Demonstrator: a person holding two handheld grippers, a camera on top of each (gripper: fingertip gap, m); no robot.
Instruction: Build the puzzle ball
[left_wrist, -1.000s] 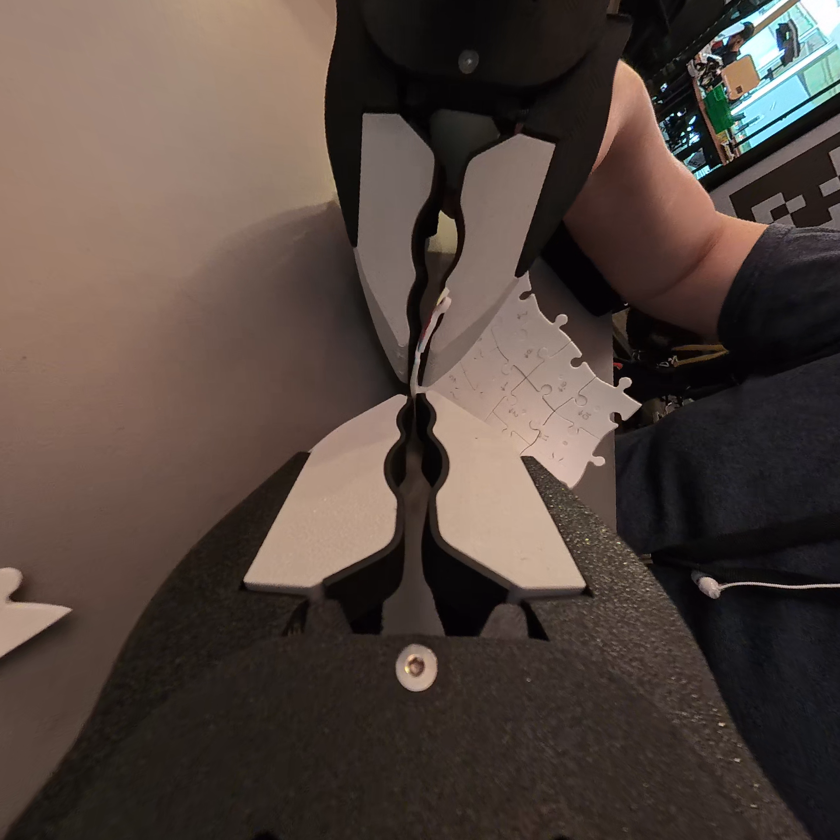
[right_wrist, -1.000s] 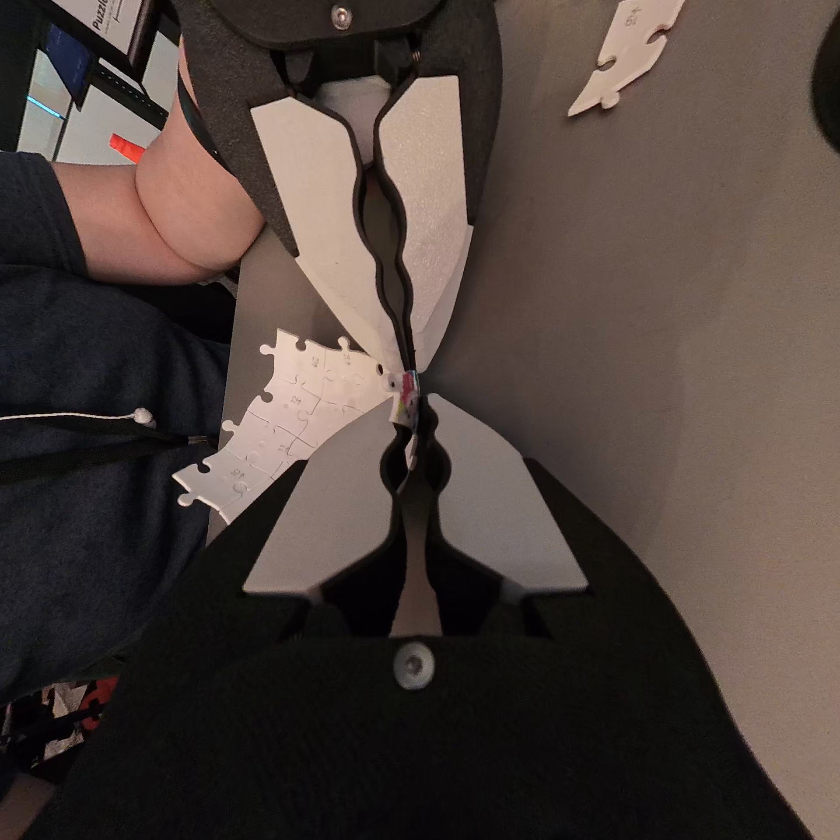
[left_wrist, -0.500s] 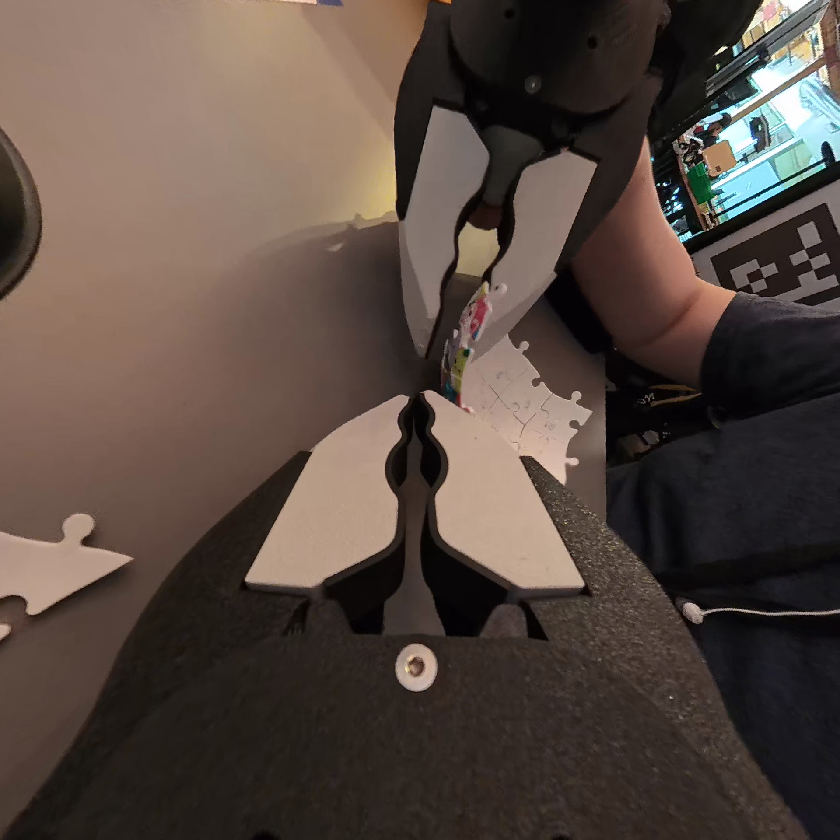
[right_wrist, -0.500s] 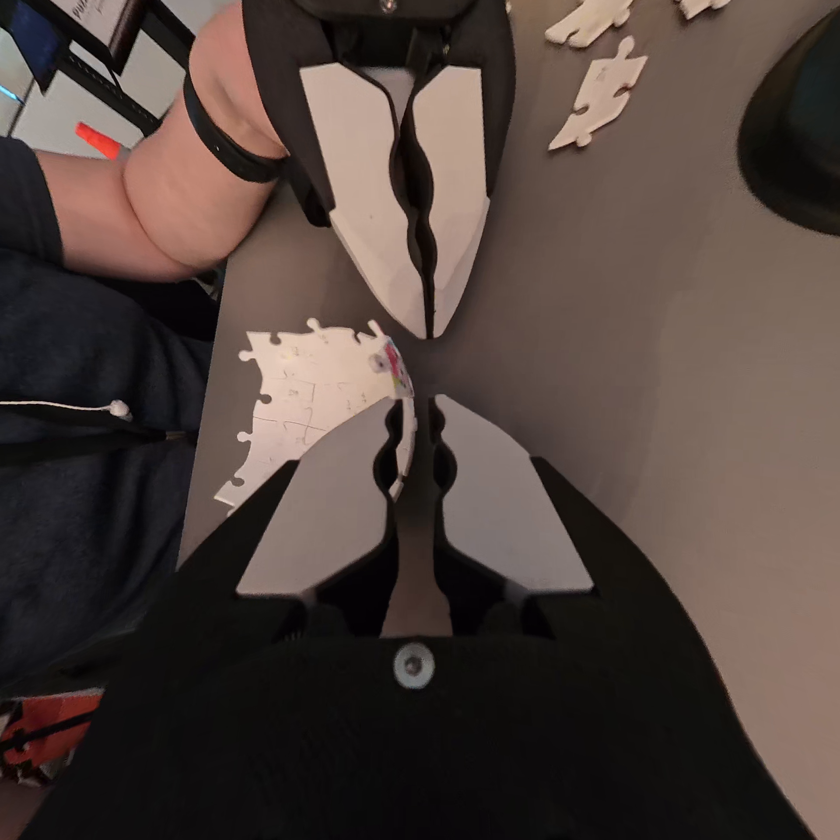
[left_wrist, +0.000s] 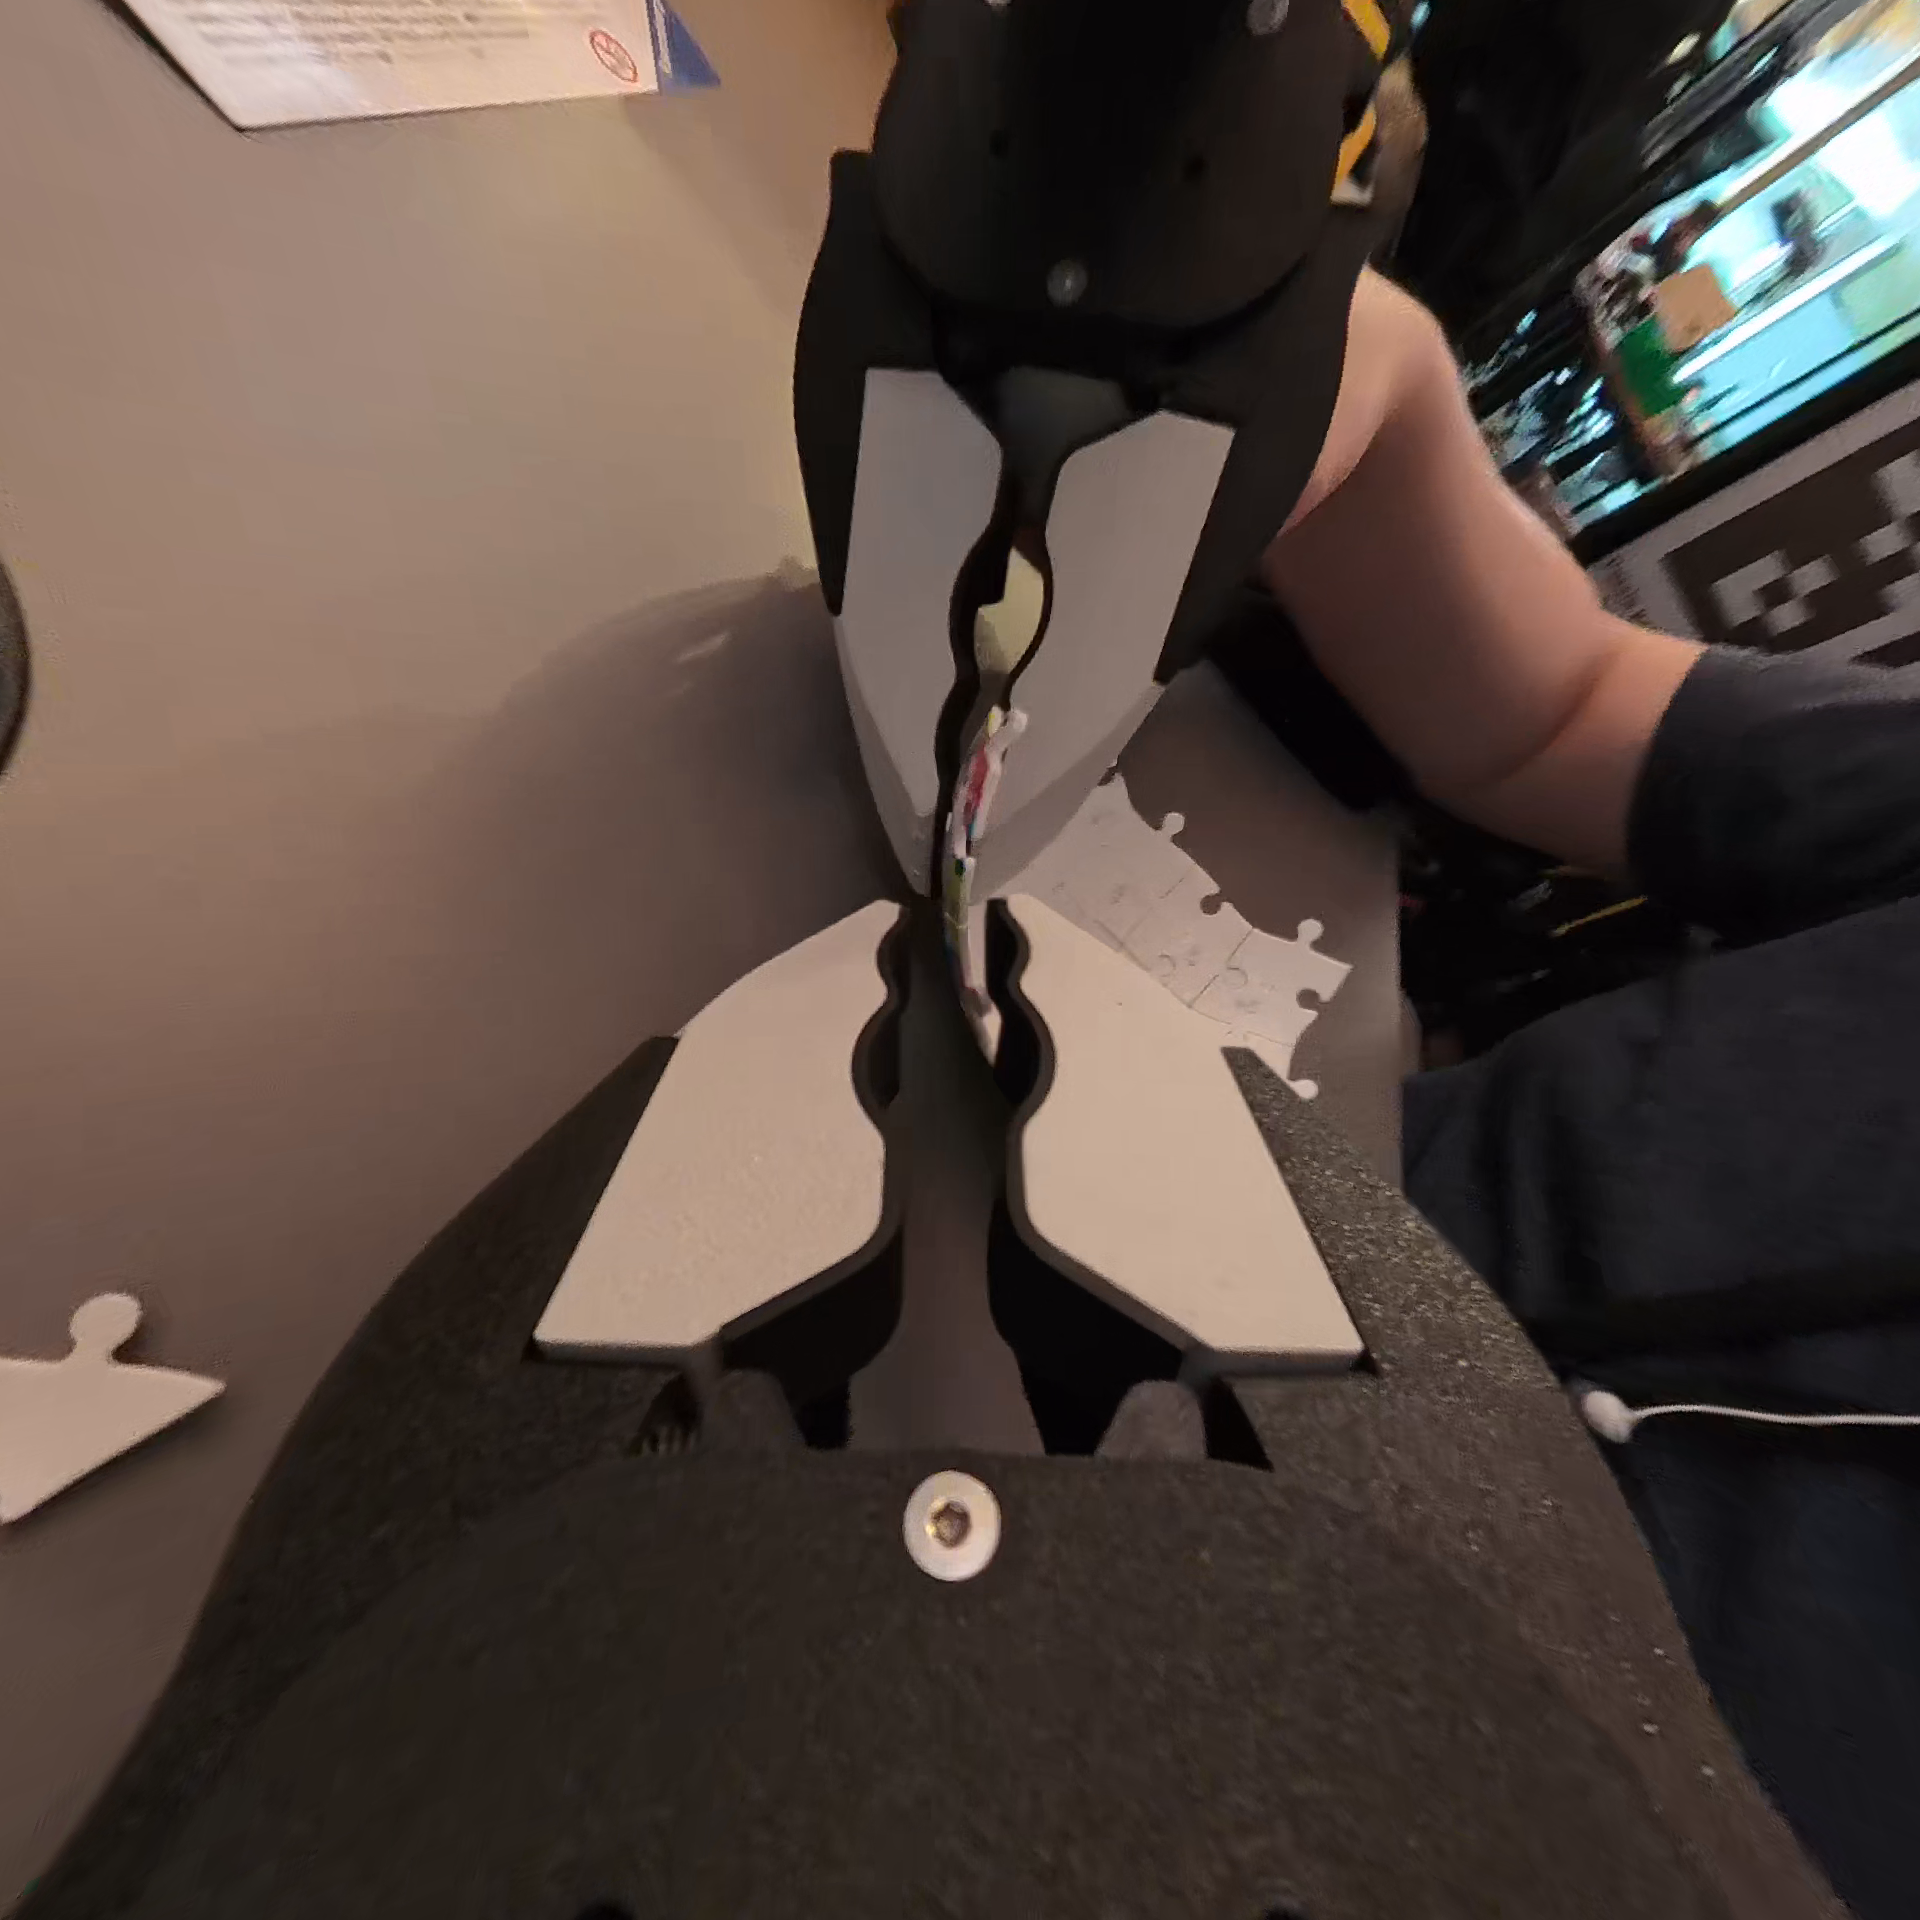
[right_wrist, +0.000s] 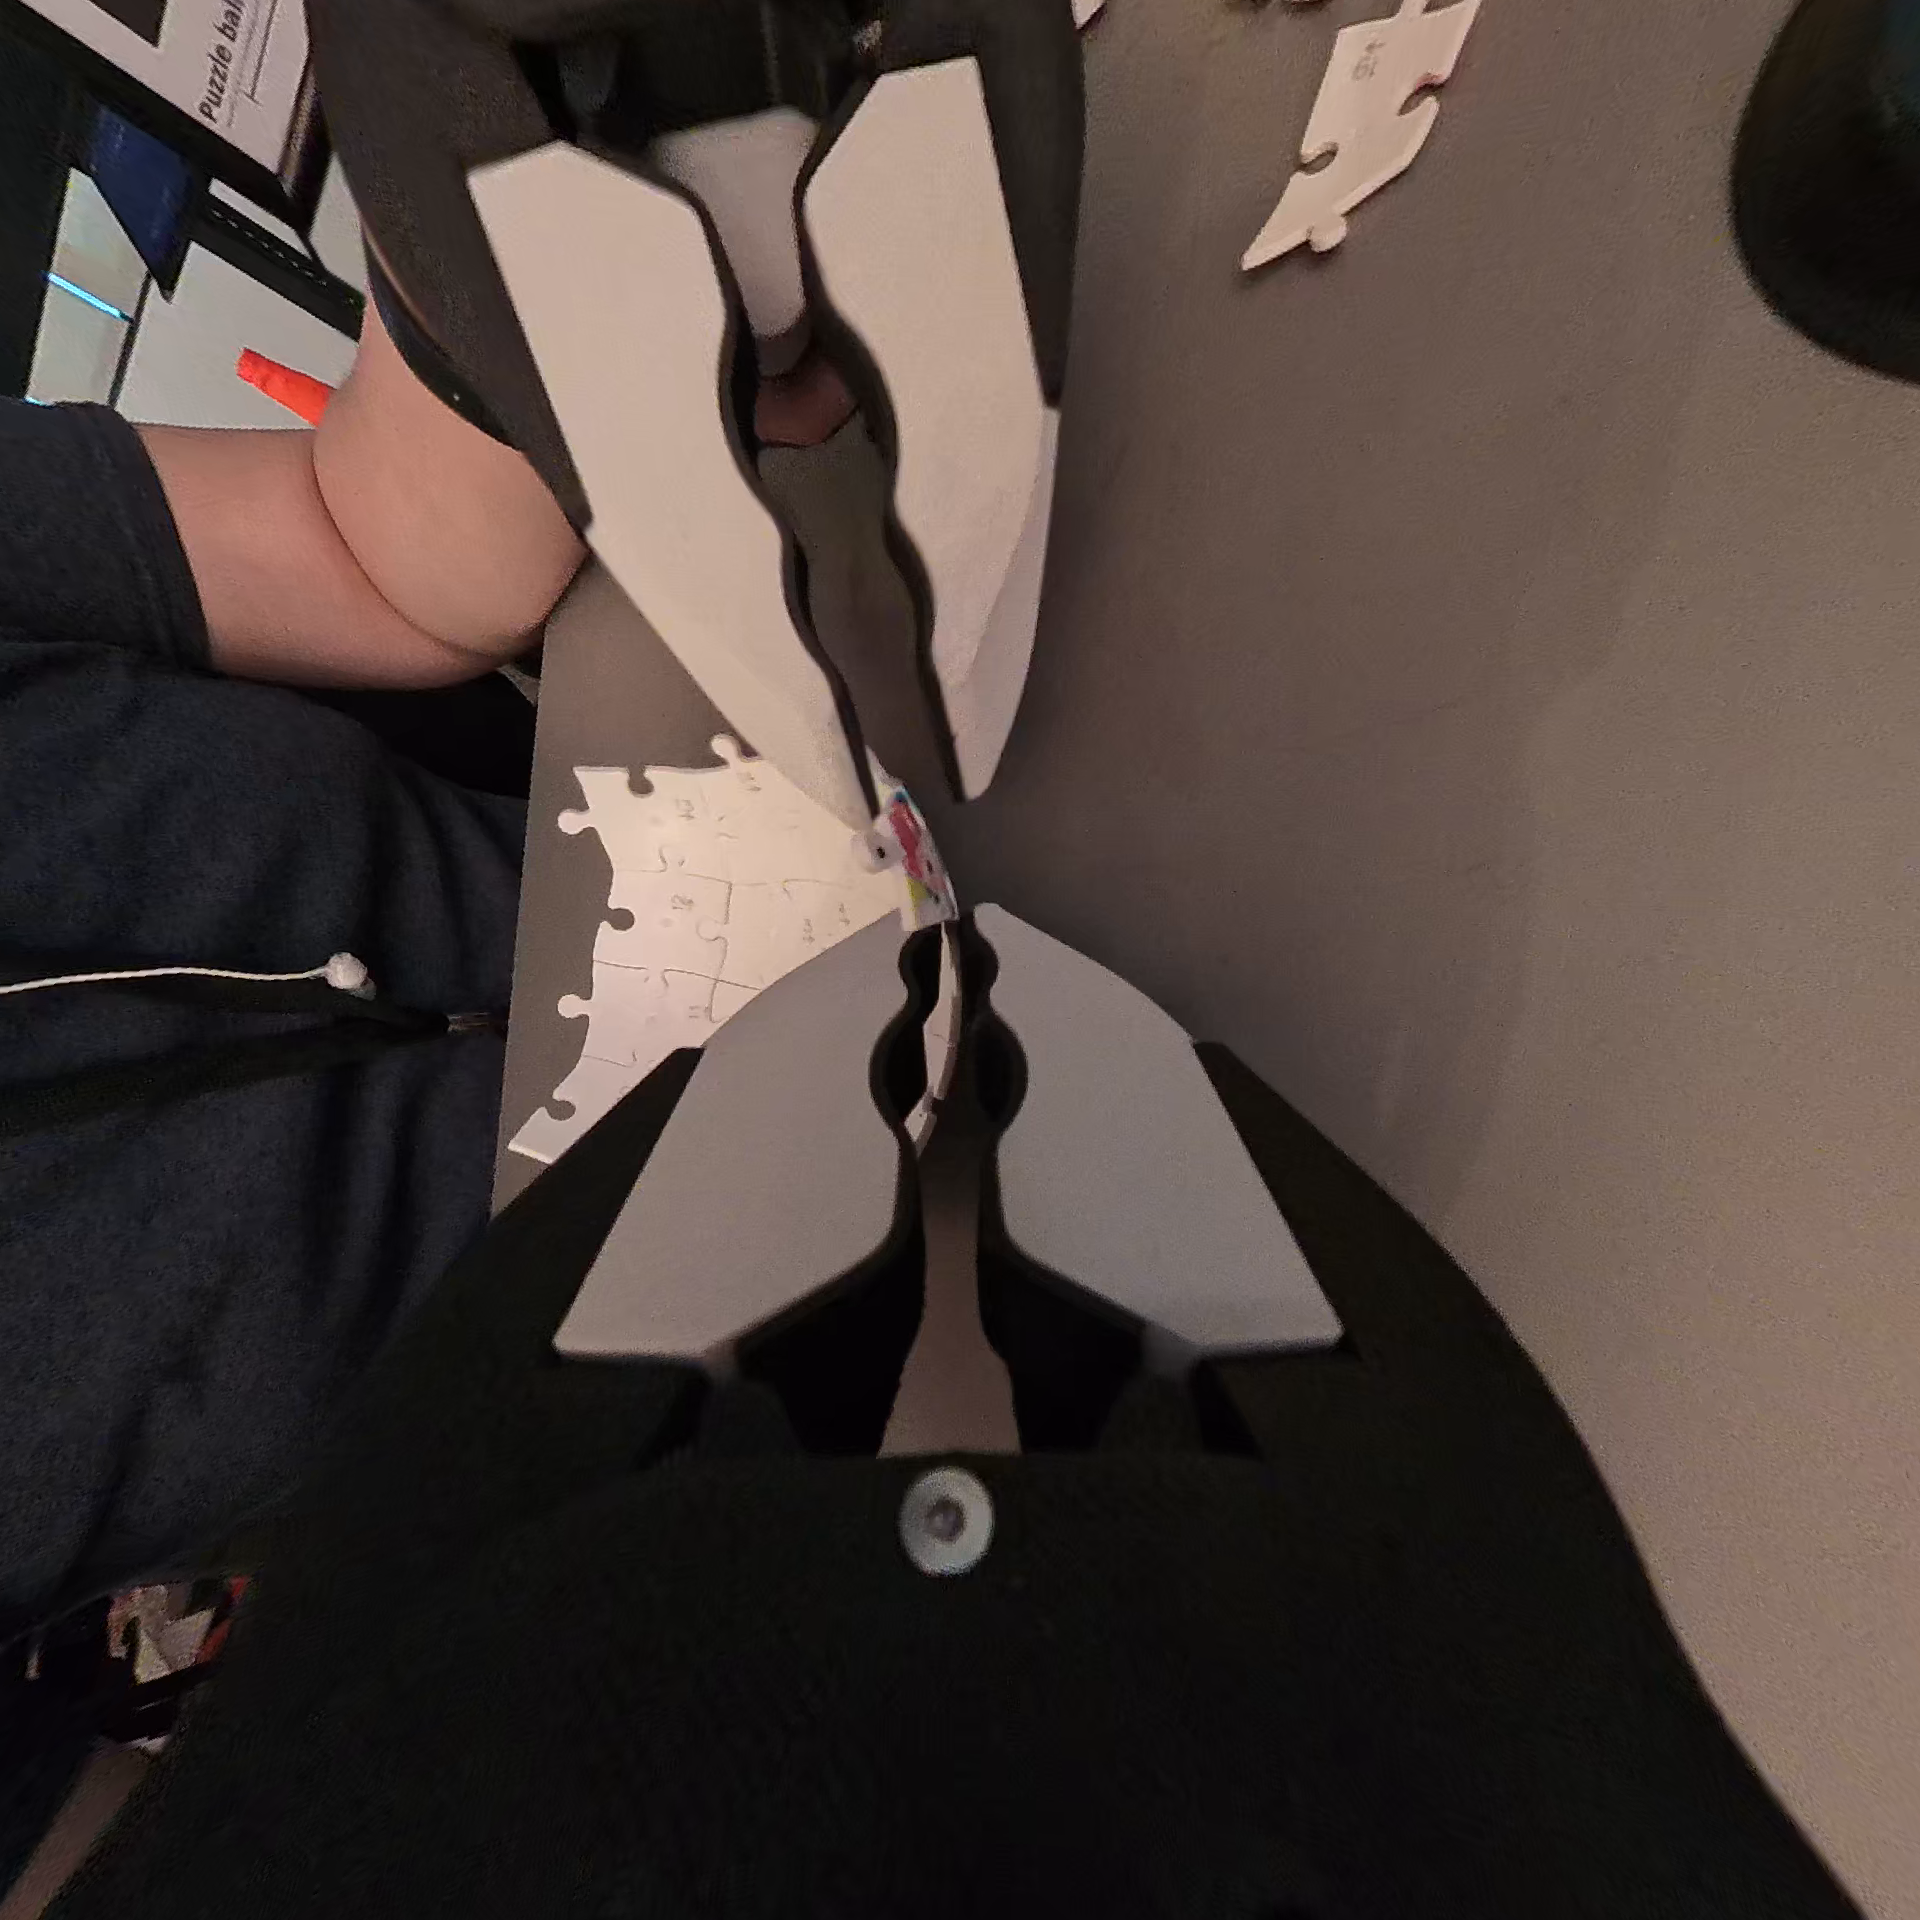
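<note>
Comparing with half a second ago, my left claw (left_wrist: 951, 914) was pressed together and stood clear of the piece (right_wrist: 914, 862). Now its fingers are spread a little and one end of the piece sits in the gap between the tips. My right claw (right_wrist: 961, 920) showed a wider gap then. It now pinches the other end, with the fingers drawn in narrow around it.

The two claws meet tip to tip, and the piece bridges them above the surface (right_wrist: 1455, 935), near the edge where the person sits. The piece is edge-on to both cameras, so I get only a thin, slightly bowed sliver with coloured print on one face. Its long axis runs straight from one claw to the other.

Just behind it a white panel (right_wrist: 707, 914) of joined pieces lies blank side up at that same edge, partly hidden by the fingers. One loose piece (right_wrist: 1351, 135) lies well apart, farther in on the surface. A dark rounded thing (right_wrist: 1839, 208) sits beyond that, cut off by the frame. I cannot tell whether it is a container or what it holds.
</note>
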